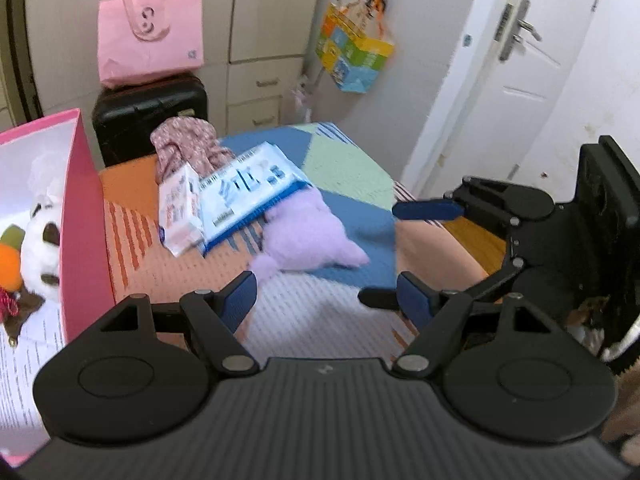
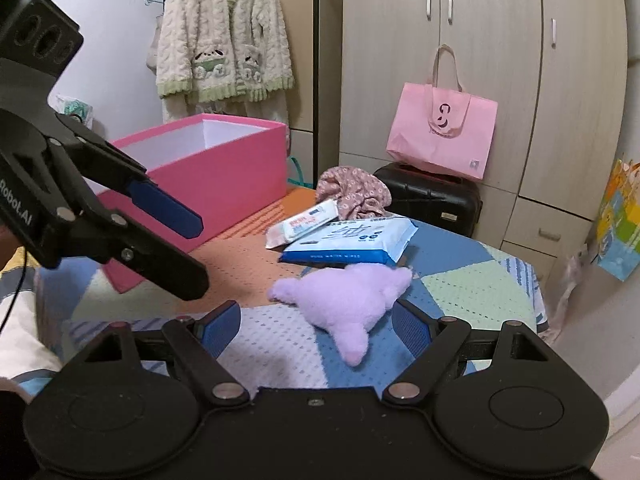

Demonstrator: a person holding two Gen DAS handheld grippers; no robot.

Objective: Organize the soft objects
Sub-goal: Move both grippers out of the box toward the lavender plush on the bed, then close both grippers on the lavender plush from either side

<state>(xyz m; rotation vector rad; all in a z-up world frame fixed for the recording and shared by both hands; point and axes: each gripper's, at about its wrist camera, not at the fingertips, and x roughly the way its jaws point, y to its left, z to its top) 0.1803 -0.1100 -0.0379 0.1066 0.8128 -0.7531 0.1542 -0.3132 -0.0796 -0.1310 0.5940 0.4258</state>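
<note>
A purple plush toy [image 1: 308, 236] lies on the patchwork bedspread [image 1: 344, 160]; it also shows in the right wrist view [image 2: 348, 300]. My left gripper [image 1: 326, 300] is open and empty, just short of the plush. My right gripper [image 2: 316, 326] is open, its fingers straddling the near end of the plush without closing on it; it also shows at the right of the left wrist view [image 1: 400, 252]. A pink box [image 2: 208, 176] stands open at the left; inside it lies a white plush panda [image 1: 40, 240]. A floral cloth [image 2: 354, 192] lies behind two wipe packs.
A blue wipe pack [image 2: 352, 240] and a pink-white wipe pack [image 2: 304, 224] lie beside the plush. A black suitcase [image 2: 436, 196] with a pink tote bag [image 2: 440, 136] stands beyond the bed. A wardrobe, a door and a hanging robe [image 2: 224, 36] are behind.
</note>
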